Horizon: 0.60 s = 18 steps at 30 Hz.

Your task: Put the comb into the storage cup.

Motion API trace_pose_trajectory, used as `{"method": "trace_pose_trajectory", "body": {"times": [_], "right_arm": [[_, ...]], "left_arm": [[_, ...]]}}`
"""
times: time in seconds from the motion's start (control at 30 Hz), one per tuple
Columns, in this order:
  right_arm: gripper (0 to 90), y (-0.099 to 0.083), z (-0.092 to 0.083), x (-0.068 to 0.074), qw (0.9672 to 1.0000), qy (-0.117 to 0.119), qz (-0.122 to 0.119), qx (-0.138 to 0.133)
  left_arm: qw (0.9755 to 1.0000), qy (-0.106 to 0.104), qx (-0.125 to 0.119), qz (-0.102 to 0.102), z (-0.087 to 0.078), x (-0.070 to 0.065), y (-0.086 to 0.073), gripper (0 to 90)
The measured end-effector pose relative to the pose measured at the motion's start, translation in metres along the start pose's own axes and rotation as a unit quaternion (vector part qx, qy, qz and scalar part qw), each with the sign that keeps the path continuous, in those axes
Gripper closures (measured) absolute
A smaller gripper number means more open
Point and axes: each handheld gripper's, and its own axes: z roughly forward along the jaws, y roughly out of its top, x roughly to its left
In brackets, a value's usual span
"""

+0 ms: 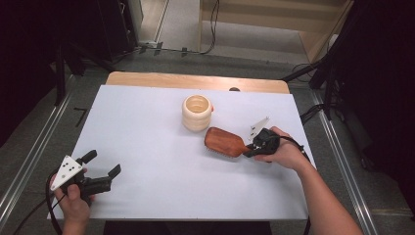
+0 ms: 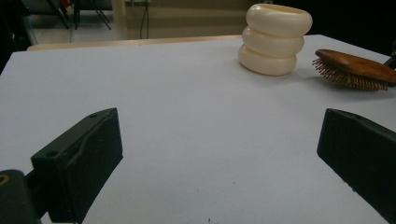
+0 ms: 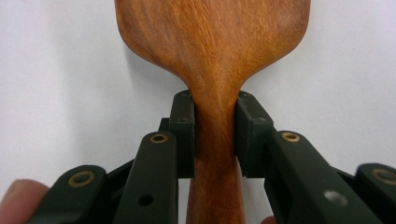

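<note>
Right gripper [image 3: 214, 135] clamped on the hairbrush [image 1: 226, 141] handle, brush lying bristles-down on the table [image 1: 147, 127].
Its pads pinch the narrow neck just behind the head, which lies straight ahead of the jaws. The heavy head could swing or droop on lifting and knock the ribbed cup [image 1: 197, 112] just beyond it. The left gripper [image 1: 103, 168] rests wide open, empty, well apart.

Even overhead light is brightening the white surface [image 1: 161, 161], dark surroundings are dimming, and the close-up tongs [image 2: 219, 158] are blurring softly.
</note>
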Motion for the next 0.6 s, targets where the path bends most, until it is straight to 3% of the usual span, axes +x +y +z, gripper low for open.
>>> {"method": "trace_pose_trajectory", "body": {"times": [0.17, 0.6], "right_arm": [[69.9, 0.000, -0.002, 0.003, 0.9999, -0.009, 0.010, 0.001], [69.9, -0.007, -0.007, 0.015, 0.9980, -0.015, 0.040, -0.048]], "left_arm": [[1.0000, -0.001, -0.002, -0.002, 0.000, 0.000, 0.000, 0.1], [1.0000, -0.001, -0.001, -0.001, 0.000, 0.000, 0.000, 0.1]]}}
